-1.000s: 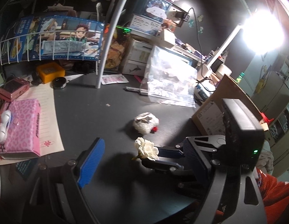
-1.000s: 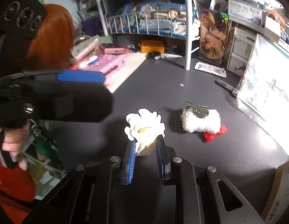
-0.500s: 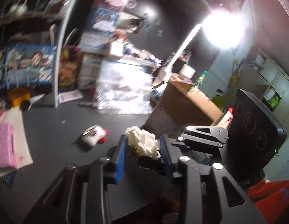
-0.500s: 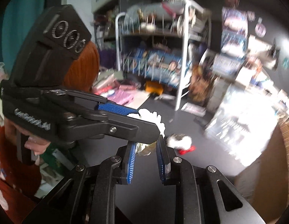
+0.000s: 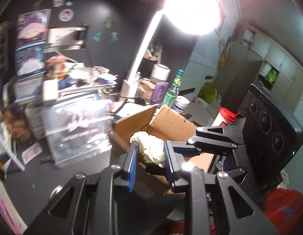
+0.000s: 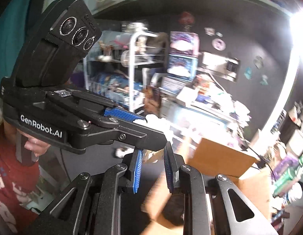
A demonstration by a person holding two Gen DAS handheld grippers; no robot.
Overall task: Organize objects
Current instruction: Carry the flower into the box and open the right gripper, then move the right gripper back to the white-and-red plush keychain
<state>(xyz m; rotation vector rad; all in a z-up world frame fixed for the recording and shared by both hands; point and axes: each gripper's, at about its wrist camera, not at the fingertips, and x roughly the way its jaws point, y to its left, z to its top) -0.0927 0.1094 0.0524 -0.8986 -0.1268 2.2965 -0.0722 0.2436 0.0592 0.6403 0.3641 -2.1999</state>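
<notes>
The left claw (image 5: pixel 149 154) sits closest in its own view, its two blue pads narrowed onto the white flower (image 5: pixel 150 148), which fills the gap between them and bulges out above the tips. From the right wrist view, the right claw (image 6: pixel 152 168) is narrowed too, though a gap shows between its pads; the flower (image 6: pixel 158 122) shows mostly above and beyond them, largely hidden by the left claw crossing in front, so I cannot tell whether the right one has any grip on it. The two claws meet almost at right angles at the flower, both tips at the same spot, neither clearly nearer.

Just beyond and below the flower lies the open cardboard box (image 5: pixel 171 121), its flaps up, its mouth straight ahead of the left claw. That is the relation that matters: the flower hangs at the box's near edge, so a drop probably needs only a short push forward. Farther off stand the clear plastic bag (image 5: pixel 77 129) on the dark bench (image 5: pixel 43 174), then the bright lamp (image 5: pixel 190 9).
</notes>
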